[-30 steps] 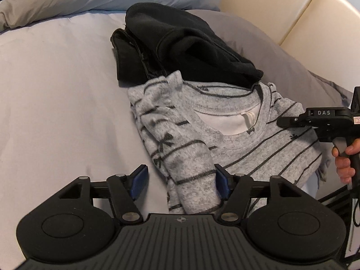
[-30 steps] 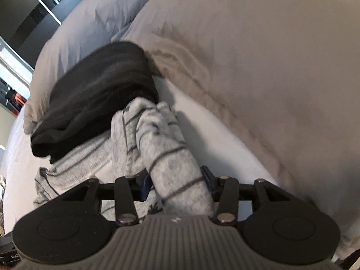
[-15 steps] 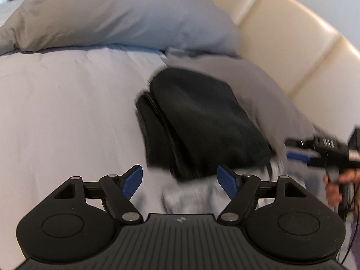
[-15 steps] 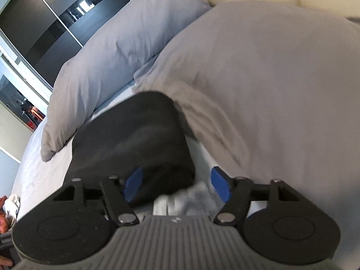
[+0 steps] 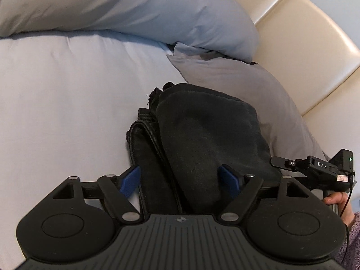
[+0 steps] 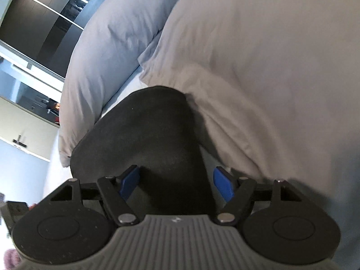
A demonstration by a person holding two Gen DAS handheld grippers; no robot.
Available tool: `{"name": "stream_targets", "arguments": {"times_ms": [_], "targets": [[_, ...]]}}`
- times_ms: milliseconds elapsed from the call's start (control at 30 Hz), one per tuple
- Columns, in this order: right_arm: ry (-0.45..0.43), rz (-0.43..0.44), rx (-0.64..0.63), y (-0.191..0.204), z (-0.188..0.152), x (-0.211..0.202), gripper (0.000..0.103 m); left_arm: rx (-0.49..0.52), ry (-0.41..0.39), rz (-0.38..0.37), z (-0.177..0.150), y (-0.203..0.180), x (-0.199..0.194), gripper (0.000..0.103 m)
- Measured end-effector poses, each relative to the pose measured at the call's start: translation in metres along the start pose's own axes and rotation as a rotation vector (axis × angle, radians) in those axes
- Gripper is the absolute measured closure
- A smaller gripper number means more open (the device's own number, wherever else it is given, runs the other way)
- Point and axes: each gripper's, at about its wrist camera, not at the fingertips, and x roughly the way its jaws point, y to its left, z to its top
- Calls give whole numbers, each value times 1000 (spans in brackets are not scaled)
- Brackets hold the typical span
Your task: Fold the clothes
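A pile of folded black clothes (image 5: 202,135) lies on the pale bed sheet (image 5: 56,101), against a grey pillow. My left gripper (image 5: 180,180) is open, its blue pads (image 5: 130,181) spread over the near end of the pile with nothing clamped. In the right wrist view the same black pile (image 6: 146,139) fills the middle. My right gripper (image 6: 176,183) is open above it, also with nothing clamped. From the left wrist view the right gripper (image 5: 283,163) shows at the right edge, held by a hand (image 5: 335,199). No grey striped sweater shows in either view.
Two grey pillows (image 5: 135,11) (image 5: 236,85) lean on a cream padded headboard (image 5: 303,33) behind the pile. A big pillow (image 6: 270,67) crowds the pile's right side. Bare sheet stretches to the left. Dark wardrobe doors (image 6: 40,18) stand far off.
Both grippers moved forward over the black pile, and the grey striped sweater dropped out of view below them. The right gripper, shut on the sweater a second ago, now stands open.
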Motion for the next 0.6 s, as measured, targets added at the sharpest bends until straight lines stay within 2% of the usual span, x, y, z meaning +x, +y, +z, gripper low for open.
{"name": "stream_targets", "arguments": {"times_ms": [100, 300, 367, 600], "targets": [[22, 27, 10, -2, 5, 15, 26, -29, 3, -30, -2, 8, 7, 25], [-4, -6, -75, 18, 4, 15, 39, -3, -22, -49, 0, 2, 12, 49], [-28, -20, -106, 26, 4, 14, 41, 20, -50, -54, 1, -1, 9, 53], [-137, -28, -199, 62, 20, 20, 45, 70, -121, -43, 28, 4, -1, 59]]}}
